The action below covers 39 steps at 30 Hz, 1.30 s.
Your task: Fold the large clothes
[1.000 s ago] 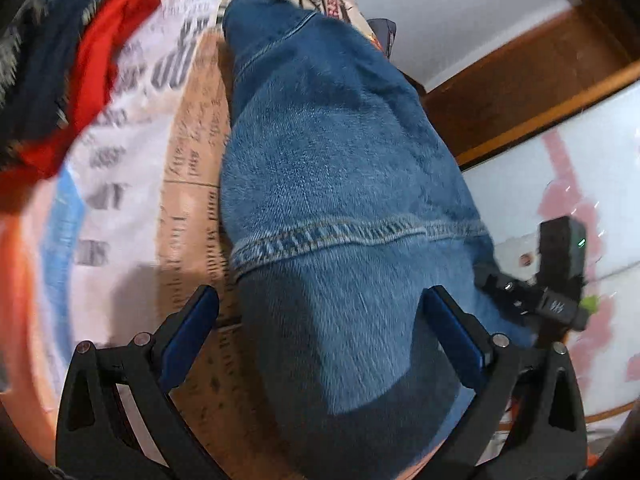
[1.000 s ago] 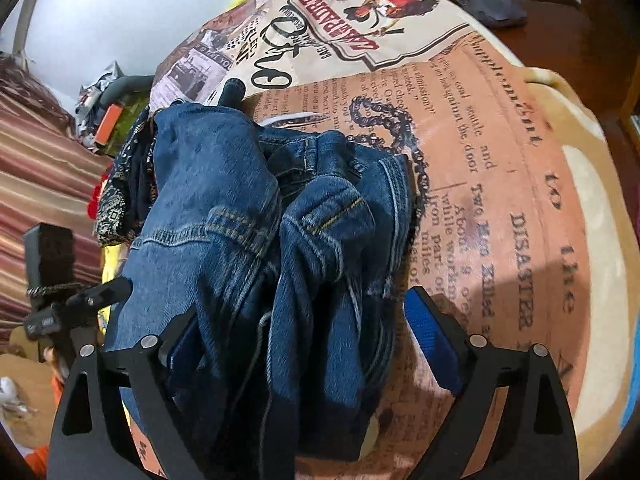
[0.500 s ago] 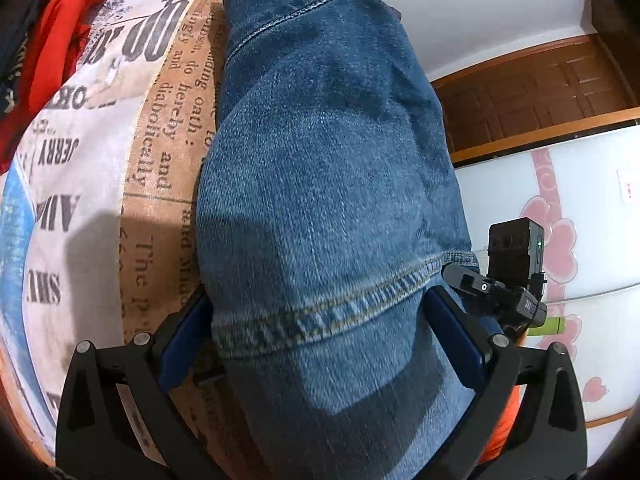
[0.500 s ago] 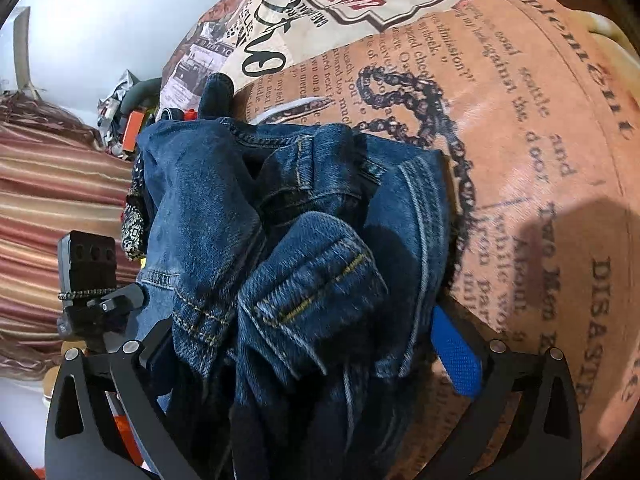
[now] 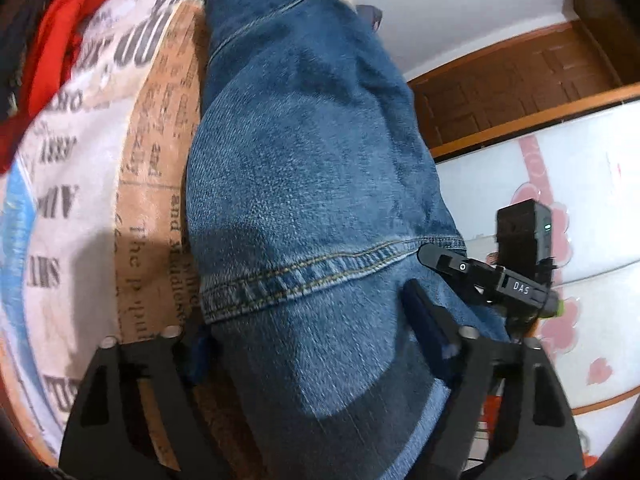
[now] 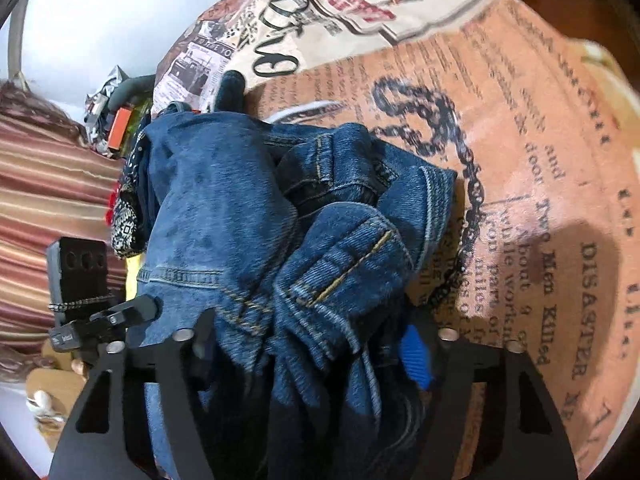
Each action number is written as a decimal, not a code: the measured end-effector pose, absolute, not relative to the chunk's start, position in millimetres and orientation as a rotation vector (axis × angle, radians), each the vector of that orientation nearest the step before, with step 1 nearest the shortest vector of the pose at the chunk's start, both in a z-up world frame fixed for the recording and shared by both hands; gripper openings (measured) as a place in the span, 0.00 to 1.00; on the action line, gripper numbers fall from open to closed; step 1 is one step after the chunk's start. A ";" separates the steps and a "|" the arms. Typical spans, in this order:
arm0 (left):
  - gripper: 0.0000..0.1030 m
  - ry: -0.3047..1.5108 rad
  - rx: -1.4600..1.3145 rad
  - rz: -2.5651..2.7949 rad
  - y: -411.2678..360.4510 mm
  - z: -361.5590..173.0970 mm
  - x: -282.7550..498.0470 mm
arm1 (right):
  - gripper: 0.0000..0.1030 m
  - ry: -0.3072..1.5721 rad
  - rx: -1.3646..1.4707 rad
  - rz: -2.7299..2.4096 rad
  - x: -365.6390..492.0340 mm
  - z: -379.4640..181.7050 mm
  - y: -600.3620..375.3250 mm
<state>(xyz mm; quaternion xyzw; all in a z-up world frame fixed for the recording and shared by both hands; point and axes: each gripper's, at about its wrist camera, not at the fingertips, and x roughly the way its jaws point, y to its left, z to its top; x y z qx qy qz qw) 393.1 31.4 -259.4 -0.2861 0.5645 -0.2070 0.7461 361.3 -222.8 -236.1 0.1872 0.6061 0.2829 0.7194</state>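
Observation:
A pair of blue jeans [image 5: 304, 184] lies folded on a bed with a newspaper-print cover [image 5: 148, 152]. In the left wrist view a hemmed leg lies over another layer, and my left gripper [image 5: 316, 344] has its fingers on either side of the denim, pressing in on it. In the right wrist view the jeans [image 6: 248, 216] are bunched at the waistband end, and my right gripper [image 6: 308, 344] is closed around that thick bundle. The other gripper's black body [image 5: 516, 264] shows at the right of the left wrist view.
Red and dark clothes [image 5: 52, 36] are piled at the far left of the bed. A wooden door [image 5: 512, 80] and a white flowered panel [image 5: 560, 184] stand to the right. A striped curtain [image 6: 44, 184] and clutter [image 6: 116, 120] lie beyond the bed's far side.
Both grippers have narrowed from wide open onto the jeans. The right gripper has moved in onto the bunched waistband end; the left has closed in on the folded legs.

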 end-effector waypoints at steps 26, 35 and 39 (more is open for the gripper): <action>0.53 0.863 -0.502 -0.408 125.3 -90.8 331.9 | 0.43 1.031 0.274 0.710 326.4 -88.3 -118.8; 0.53 0.778 -0.486 -0.350 205.3 -60.2 334.5 | 0.43 0.970 0.237 0.779 341.5 -61.1 -40.4; 0.53 0.756 -0.482 -0.317 242.7 -55.4 341.8 | 0.43 0.947 0.212 0.813 354.5 -56.7 -0.7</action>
